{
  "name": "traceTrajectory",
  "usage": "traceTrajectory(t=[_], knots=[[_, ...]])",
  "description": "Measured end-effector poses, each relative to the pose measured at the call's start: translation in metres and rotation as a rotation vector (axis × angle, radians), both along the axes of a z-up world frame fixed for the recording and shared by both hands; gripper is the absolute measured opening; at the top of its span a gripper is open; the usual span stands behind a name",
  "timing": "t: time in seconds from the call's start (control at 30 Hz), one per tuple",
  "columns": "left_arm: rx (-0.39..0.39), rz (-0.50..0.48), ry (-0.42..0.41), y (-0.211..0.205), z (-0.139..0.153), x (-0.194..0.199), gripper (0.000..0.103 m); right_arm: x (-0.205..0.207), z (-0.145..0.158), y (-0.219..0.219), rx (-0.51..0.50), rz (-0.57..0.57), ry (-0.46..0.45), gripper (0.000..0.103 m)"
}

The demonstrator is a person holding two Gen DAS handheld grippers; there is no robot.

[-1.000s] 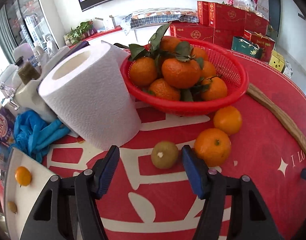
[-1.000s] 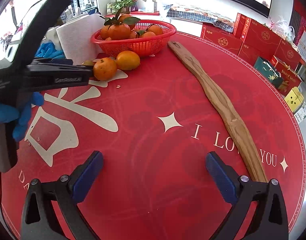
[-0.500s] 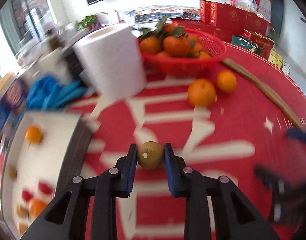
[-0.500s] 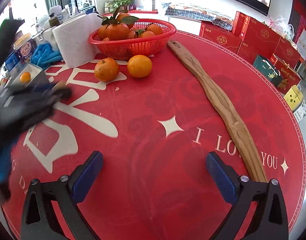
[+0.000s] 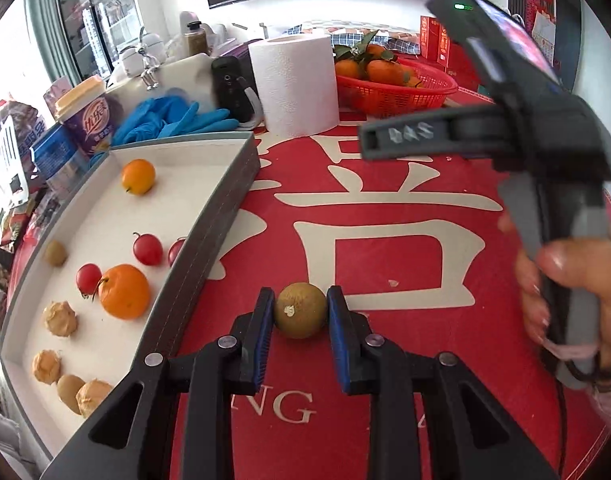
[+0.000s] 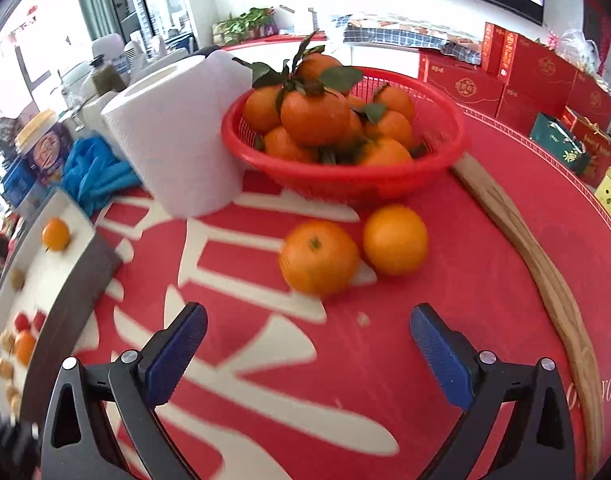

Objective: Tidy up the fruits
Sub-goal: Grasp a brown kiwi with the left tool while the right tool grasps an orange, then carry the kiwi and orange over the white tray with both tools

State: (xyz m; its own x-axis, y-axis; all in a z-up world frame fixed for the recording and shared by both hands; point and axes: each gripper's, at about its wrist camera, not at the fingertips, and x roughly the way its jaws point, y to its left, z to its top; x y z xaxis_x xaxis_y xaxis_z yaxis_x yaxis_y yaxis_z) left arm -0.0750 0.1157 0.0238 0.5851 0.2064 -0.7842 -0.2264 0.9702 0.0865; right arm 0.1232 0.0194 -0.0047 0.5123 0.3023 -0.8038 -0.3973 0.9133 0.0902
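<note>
Beside the tray (image 5: 225,196), left tongs (image 5: 300,312) clamping brown fruit (image 5: 300,310), right tongs (image 6: 308,356) spread wide.

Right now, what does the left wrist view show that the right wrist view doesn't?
Only the left wrist view shows the left gripper, its jaws shut on a small brown-green fruit, and the hand holding the right gripper's handle. Only the right wrist view shows the open right gripper, two loose oranges ahead of it, and a wooden stick. Both show the white tray, paper towel roll and red basket.
</note>
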Motion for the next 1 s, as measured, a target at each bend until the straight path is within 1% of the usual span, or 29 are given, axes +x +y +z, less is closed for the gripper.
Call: traceTrajectory(t=[0.03, 0.07, 0.1, 0.13, 0.17, 0.2, 0.33, 0.47, 0.53, 0.6, 0.73, 0.9, 1.0], knots=[[-0.001, 0.002, -0.006, 0.0, -0.001, -0.004, 0.029, 0.0, 0.0, 0.003, 0.0, -0.007, -0.002, 0.096], [0.002, 0.003, -0.011, 0.0, -0.002, -0.004, 0.029, 0.001, 0.002, 0.005, -0.001, -0.017, -0.01, 0.09], [0.005, 0.004, -0.016, 0.0, -0.002, -0.005, 0.029, 0.001, 0.003, 0.006, -0.005, -0.021, -0.017, 0.08], [0.007, 0.005, -0.019, -0.001, -0.002, -0.005, 0.029, 0.0, 0.004, 0.007, -0.012, -0.025, -0.023, 0.072], [0.004, 0.005, -0.02, -0.001, -0.002, -0.005, 0.029, -0.001, 0.005, 0.007, -0.024, -0.031, -0.036, 0.053], [-0.003, 0.006, -0.021, 0.0, -0.002, -0.006, 0.029, -0.001, 0.006, 0.007, -0.021, -0.031, -0.037, 0.039], [-0.065, 0.01, -0.03, 0.009, -0.002, -0.009, 0.029, -0.013, 0.01, -0.017, 0.09, 0.004, 0.023, 0.039], [-0.121, -0.013, -0.037, 0.016, 0.0, -0.015, 0.029, -0.042, 0.017, -0.047, 0.139, 0.027, 0.047, 0.039], [-0.146, -0.03, -0.059, 0.016, 0.005, -0.022, 0.029, -0.052, 0.019, -0.058, 0.16, 0.029, 0.057, 0.039], [-0.143, -0.039, -0.081, 0.015, 0.012, -0.029, 0.029, -0.067, 0.022, -0.07, 0.17, 0.03, 0.059, 0.039], [-0.149, -0.045, -0.119, 0.017, 0.026, -0.042, 0.029, -0.085, 0.025, -0.077, 0.176, 0.038, 0.07, 0.039], [-0.152, -0.019, -0.149, 0.031, 0.038, -0.06, 0.029, -0.095, 0.031, -0.066, 0.17, 0.064, 0.065, 0.039], [-0.138, 0.003, -0.172, 0.042, 0.046, -0.069, 0.029, -0.101, 0.035, -0.056, 0.175, 0.087, 0.065, 0.039]])
